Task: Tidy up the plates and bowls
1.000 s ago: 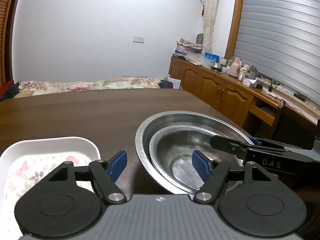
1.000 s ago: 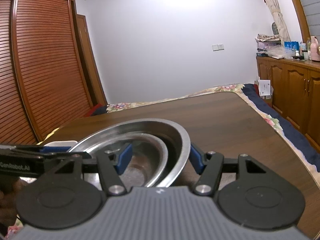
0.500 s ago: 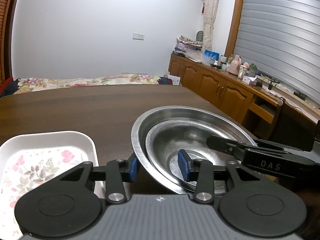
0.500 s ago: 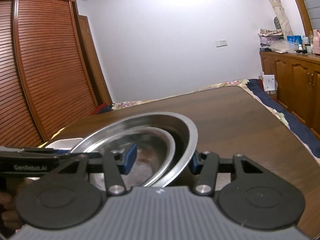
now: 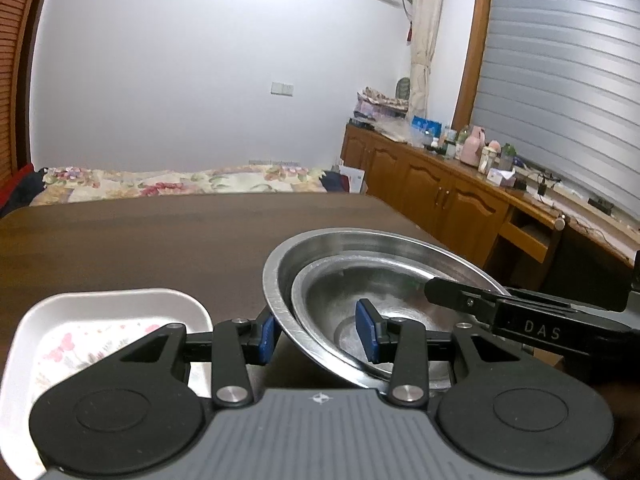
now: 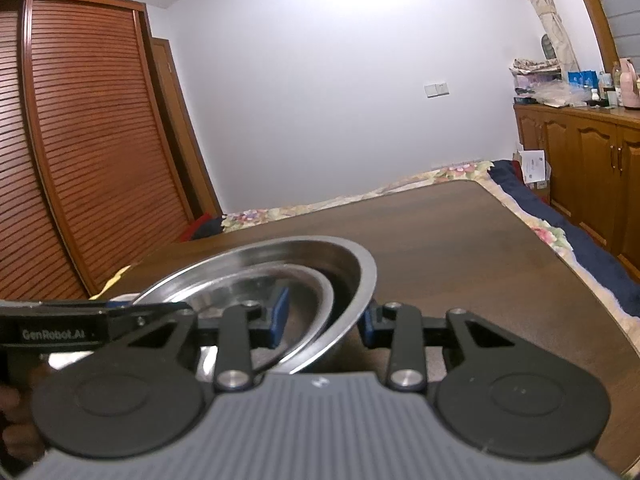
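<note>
**A:** Left wrist view — what is the left gripper (image 5: pixel 318 334) doing?

**B:** Its two blue pads are pinching the near-left walls of the nested steel bowls: one pad is sitting outside the large steel bowl (image 5: pixel 320 246), the other inside the small steel bowl (image 5: pixel 336 300). The large bowl is tilting, its left rim raised above the dark wooden table (image 5: pixel 140 240). The small bowl is lying inside it, shifted toward the near side. The jaws have just been closing, with both bowl walls between them.

**A:** And beside the bowls?

**B:** A white floral tray (image 5: pixel 100 312) is resting on the table to the left, just beside the gripper's left finger. The right gripper is reaching in from the right edge, its black fingers lying over the bowls' far-right rim.

**A:** Right wrist view — how is the right gripper (image 6: pixel 322 320) standing?

**B:** Its pads are bracketing the right side of the bowls — one inside the small bowl (image 6: pixel 280 280), one against the outer wall of the large bowl (image 6: pixel 360 264). The jaws have just been closing on both walls. The left gripper's black finger is entering from the left edge.
</note>
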`<act>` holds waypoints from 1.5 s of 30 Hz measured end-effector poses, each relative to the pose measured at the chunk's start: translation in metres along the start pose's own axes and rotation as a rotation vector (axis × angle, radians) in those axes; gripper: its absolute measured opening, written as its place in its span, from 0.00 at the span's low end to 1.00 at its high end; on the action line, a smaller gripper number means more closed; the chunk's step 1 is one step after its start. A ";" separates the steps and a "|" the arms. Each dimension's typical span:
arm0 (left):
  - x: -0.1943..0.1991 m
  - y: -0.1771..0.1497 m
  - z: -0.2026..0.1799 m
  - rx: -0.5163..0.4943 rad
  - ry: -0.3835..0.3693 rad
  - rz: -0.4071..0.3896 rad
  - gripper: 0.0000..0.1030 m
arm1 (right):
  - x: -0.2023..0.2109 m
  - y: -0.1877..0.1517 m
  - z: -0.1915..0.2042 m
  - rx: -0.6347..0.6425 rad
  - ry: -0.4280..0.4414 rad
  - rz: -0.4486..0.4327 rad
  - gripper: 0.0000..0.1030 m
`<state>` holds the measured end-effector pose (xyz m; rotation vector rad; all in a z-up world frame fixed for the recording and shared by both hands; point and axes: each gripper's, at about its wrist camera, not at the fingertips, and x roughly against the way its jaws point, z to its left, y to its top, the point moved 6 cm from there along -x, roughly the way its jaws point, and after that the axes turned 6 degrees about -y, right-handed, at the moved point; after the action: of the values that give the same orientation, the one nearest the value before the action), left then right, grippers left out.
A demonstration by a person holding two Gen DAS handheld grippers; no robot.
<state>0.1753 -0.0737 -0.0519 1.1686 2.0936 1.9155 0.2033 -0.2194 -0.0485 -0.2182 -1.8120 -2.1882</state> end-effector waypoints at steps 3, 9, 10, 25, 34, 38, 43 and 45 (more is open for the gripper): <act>0.013 0.008 0.004 -0.003 0.009 -0.022 0.40 | 0.003 0.007 0.008 0.011 0.011 -0.013 0.36; 0.039 0.018 0.020 -0.004 0.049 -0.052 0.40 | 0.003 0.016 0.031 0.027 0.055 -0.025 0.36; 0.043 0.018 0.023 -0.005 0.055 -0.055 0.40 | 0.002 0.017 0.035 0.031 0.064 -0.025 0.36; 0.089 0.012 0.087 0.050 0.126 -0.079 0.40 | -0.016 0.006 0.099 0.104 0.165 0.039 0.36; 0.093 -0.001 0.109 0.081 0.160 -0.069 0.40 | -0.024 -0.005 0.121 0.147 0.182 0.086 0.36; 0.091 -0.003 0.113 0.093 0.168 -0.064 0.40 | -0.025 -0.008 0.124 0.158 0.185 0.099 0.36; 0.092 -0.007 0.117 0.101 0.176 -0.057 0.40 | -0.026 -0.014 0.127 0.172 0.189 0.109 0.36; 0.091 -0.009 0.116 0.102 0.180 -0.054 0.40 | -0.027 -0.014 0.129 0.178 0.187 0.110 0.36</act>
<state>0.1679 0.0737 -0.0468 0.9786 2.3131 1.9784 0.2160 -0.0875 -0.0444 -0.0696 -1.8306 -1.8924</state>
